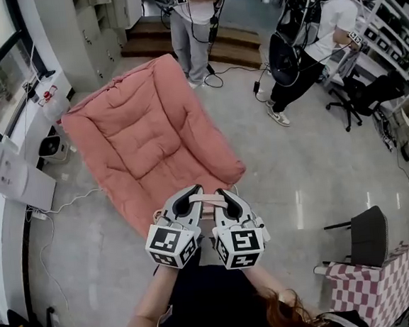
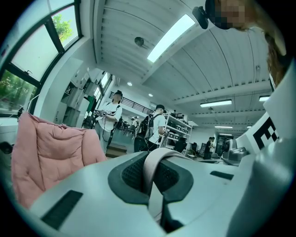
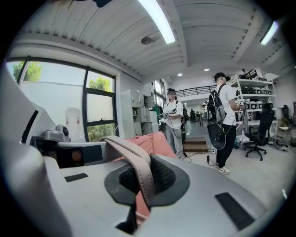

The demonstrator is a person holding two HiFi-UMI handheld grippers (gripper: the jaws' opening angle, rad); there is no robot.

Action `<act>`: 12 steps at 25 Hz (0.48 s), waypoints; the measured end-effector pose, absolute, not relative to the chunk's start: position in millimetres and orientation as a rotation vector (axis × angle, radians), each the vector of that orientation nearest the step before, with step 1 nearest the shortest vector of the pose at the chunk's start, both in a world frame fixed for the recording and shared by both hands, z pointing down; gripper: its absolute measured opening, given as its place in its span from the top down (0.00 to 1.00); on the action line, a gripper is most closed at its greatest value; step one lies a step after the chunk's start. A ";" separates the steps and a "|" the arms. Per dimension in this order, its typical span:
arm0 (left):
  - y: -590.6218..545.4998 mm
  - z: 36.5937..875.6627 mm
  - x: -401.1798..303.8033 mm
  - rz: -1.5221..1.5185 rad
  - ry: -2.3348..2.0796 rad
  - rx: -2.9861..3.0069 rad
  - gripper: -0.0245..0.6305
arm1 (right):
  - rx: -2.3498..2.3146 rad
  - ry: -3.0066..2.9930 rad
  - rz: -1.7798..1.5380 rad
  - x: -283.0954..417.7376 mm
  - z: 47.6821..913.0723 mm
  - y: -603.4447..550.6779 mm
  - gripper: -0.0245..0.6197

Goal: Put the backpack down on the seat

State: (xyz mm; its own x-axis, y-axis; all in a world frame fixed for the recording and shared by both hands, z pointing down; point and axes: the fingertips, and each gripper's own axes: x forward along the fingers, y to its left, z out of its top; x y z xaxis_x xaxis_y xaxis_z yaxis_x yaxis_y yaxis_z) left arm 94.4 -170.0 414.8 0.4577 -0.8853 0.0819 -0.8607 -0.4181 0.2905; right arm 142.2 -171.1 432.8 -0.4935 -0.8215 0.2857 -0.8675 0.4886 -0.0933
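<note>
Both clamp the backpack strap [image 1: 207, 197]: your left gripper [image 1: 188, 200] and right gripper [image 1: 227, 198] are closed on it at the pink seat's [image 1: 144, 129] near edge. The bag's body is hidden; carry it farther over the seat and lower it evenly.

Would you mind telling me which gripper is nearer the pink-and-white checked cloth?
Right. The right gripper is up-left of the pink-and-white checked cloth; the left gripper is farther left, beyond it. Both grip the pale strap.
</note>
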 end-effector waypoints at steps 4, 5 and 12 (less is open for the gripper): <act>-198.5 404.3 83.7 -0.147 -1.511 2.405 0.93 | 1.436 -2.546 0.329 131.2 421.9 -202.3 0.91; -205.5 400.1 80.7 -0.149 -1.516 2.411 0.93 | 1.431 -2.552 0.323 128.1 417.8 -209.7 0.91; -252.9 396.1 47.8 -0.127 -1.552 2.400 0.93 | 1.369 -2.564 0.343 92.9 418.5 -254.2 0.91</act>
